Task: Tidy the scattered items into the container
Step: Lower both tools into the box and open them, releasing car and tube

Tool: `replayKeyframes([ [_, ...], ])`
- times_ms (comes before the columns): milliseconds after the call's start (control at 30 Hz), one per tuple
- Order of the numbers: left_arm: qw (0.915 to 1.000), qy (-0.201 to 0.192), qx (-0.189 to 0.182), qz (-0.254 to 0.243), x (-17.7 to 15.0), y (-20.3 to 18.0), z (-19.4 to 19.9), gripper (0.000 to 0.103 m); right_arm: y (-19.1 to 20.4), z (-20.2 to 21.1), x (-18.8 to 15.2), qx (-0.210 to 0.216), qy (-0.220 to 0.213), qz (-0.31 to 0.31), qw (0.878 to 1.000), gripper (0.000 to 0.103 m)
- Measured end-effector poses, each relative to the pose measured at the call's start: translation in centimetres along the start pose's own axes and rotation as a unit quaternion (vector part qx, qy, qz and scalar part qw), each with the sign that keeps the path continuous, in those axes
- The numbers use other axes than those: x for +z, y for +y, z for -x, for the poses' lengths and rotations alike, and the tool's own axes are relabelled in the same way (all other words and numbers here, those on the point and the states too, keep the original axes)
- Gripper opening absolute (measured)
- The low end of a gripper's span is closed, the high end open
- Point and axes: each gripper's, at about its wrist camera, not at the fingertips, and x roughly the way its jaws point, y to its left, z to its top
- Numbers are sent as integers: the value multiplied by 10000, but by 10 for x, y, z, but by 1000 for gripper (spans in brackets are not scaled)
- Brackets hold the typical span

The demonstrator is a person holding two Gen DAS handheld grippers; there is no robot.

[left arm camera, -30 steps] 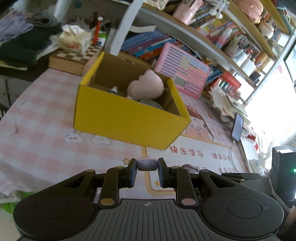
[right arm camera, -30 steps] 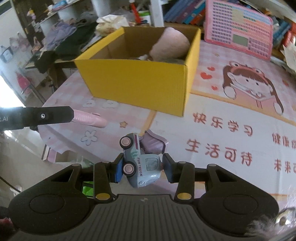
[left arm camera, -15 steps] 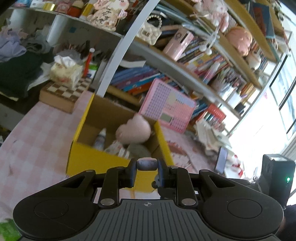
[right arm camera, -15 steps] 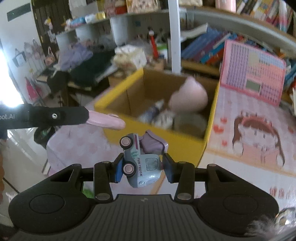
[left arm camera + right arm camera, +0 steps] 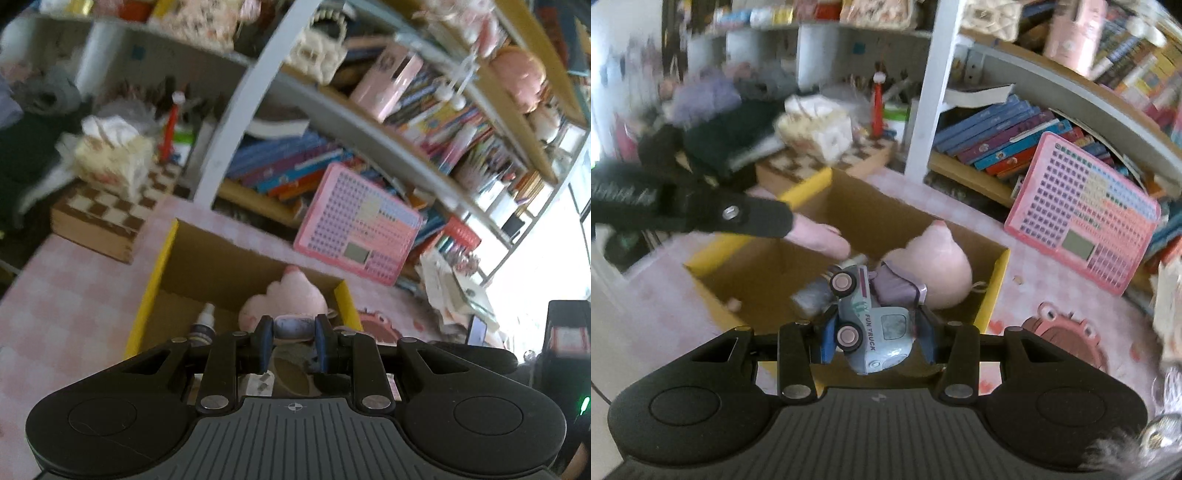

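Observation:
In the left wrist view my left gripper (image 5: 293,331) is shut on a small pinkish oblong item (image 5: 293,325), just above the near wall of the yellow cardboard box (image 5: 153,284). Inside the box lie a pink plush (image 5: 295,297) and a small bottle (image 5: 205,321). From the right wrist view, my right gripper (image 5: 877,332) is shut on a pale blue toy truck (image 5: 866,310) over the box's near rim (image 5: 993,291). The left gripper (image 5: 738,216) reaches in from the left there, holding the pink item (image 5: 820,240) above the box's opening beside the plush (image 5: 938,273).
A pink learning tablet (image 5: 358,229) leans against the bookshelf behind the box. A wooden chessboard case (image 5: 99,214) with a tissue pack (image 5: 110,158) on it stands at the back left. Dark clothes (image 5: 731,140) pile up further left. A pink checked cloth (image 5: 55,314) covers the table.
Both grippers have travelled forward and a little upward, from in front of the box to over its open top. Each keeps its item; the box now fills the lower middle of both views.

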Motion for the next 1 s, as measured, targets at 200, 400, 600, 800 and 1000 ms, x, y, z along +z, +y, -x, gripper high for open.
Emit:
replayKeyframes([
  [200, 9985, 307, 450, 27, 6, 7, -49, 22, 4, -55, -1, -81, 568, 487, 9972, 41],
  [400, 9959, 407, 791, 192, 10, 13, -72, 23, -5, -74, 0, -53, 765, 720, 9944, 41],
  [600, 9925, 526, 1054, 313, 10, 14, -91, 23, -10, -84, 1, 131, 823, 983, 9917, 41],
  [800, 9900, 541, 1214, 465, 11, 11, -102, 25, -17, -83, 1, 387, 719, 1203, 9894, 51],
  [1000, 9878, 319, 1437, 501, 11, 2, -98, 69, -30, -71, 5, 725, 334, 1198, 9896, 74],
])
